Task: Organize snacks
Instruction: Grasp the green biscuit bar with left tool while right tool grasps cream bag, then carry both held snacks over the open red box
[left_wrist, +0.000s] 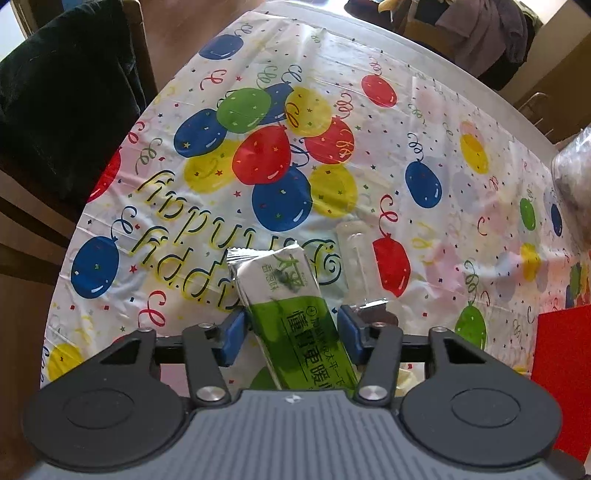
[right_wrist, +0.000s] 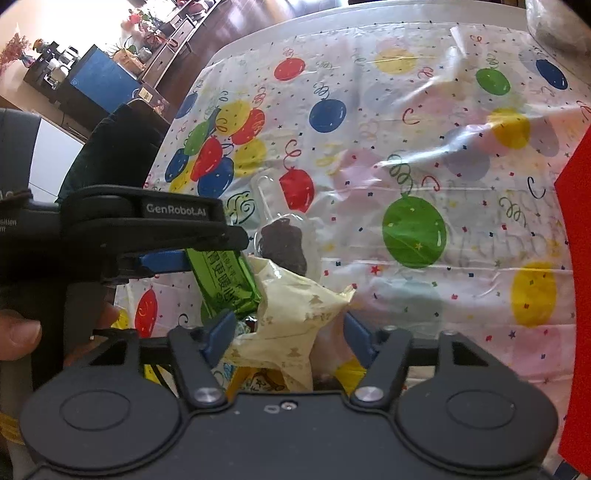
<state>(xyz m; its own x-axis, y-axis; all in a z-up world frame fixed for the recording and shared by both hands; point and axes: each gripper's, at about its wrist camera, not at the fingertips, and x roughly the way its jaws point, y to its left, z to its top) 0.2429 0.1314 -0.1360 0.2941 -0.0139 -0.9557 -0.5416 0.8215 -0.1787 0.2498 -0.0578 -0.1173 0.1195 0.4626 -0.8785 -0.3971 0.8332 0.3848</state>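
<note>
Lengthwise, the green snack bar (left_wrist: 291, 317) points away between blue fingers (left_wrist: 232, 338).

Around the clear packet (right_wrist: 284, 243) with the dark snack it's tight for me: green snack bar (right_wrist: 225, 280) and left gripper (right_wrist: 166, 258) crowd its left, cream wrapper (right_wrist: 295, 306) just below. Balloon tablecloth (right_wrist: 424, 110) beyond and right is open, until the red box (right_wrist: 576, 258).

Green-and-silver snack bar (left_wrist: 291, 306) tilted on the balloon cloth, beside a crumpled cream snack packet (right_wrist: 295, 314).
</note>
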